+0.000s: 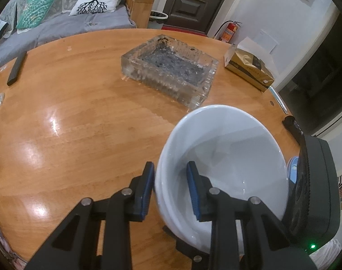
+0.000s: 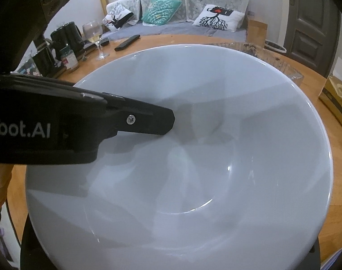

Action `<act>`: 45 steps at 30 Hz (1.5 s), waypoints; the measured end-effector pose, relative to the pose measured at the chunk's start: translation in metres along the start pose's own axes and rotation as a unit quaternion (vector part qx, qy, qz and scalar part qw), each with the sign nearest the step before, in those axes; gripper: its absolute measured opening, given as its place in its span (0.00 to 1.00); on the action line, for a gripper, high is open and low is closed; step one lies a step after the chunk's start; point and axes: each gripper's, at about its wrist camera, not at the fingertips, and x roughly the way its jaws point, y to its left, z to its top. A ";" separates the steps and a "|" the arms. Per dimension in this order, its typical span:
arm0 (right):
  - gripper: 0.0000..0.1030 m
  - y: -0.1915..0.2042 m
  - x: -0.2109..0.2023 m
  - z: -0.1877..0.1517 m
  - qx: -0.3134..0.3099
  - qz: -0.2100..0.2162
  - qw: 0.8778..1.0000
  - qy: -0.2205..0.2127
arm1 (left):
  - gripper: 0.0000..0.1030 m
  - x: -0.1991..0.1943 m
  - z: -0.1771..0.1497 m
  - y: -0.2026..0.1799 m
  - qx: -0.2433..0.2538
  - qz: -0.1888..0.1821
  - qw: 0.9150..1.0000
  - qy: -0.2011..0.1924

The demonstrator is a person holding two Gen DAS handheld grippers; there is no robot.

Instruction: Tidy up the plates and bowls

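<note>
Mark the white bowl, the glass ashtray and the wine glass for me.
white bowl (image 1: 227, 148): left wrist view, inner wall.
glass ashtray (image 1: 148, 72): left wrist view, near ribbed side wall.
wine glass (image 2: 92, 29): right wrist view, its bowl.

Round wooden table (image 1: 81, 117), glossy, orange-brown. Near the middle, a heavy glass ashtray (image 1: 168, 70) with dark ash in it; beyond it toward the rim, a yellow-brown tissue box (image 1: 249, 69). On the opposite side — a black remote (image 2: 127, 42), a wine glass (image 2: 94, 38) holding a little pale liquid, a small green-lidded jar (image 2: 68, 59), and black kettles (image 2: 65, 36) grouped at the edge.
</note>
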 end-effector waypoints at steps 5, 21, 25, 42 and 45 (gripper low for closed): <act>0.99 0.009 -0.009 -0.010 -0.012 0.000 1.000 0.003 | 0.25 -0.006 -0.012 -0.002 -0.005 -0.003 1.000 0.009; 0.98 0.063 -0.044 -0.059 -0.082 0.020 0.996 0.030 | 0.25 -0.050 -0.092 -0.014 -0.005 0.000 1.000 0.013; 0.99 0.057 -0.041 -0.059 -0.068 0.041 0.996 0.031 | 0.25 -0.049 -0.092 -0.013 -0.008 -0.001 1.000 0.012; 0.99 0.058 -0.028 -0.052 -0.079 0.031 0.996 0.013 | 0.26 -0.043 -0.081 -0.003 -0.015 -0.024 1.000 -0.004; 0.98 0.061 -0.030 -0.054 -0.084 0.028 0.996 0.004 | 0.26 -0.044 -0.083 -0.004 -0.013 -0.020 1.000 -0.002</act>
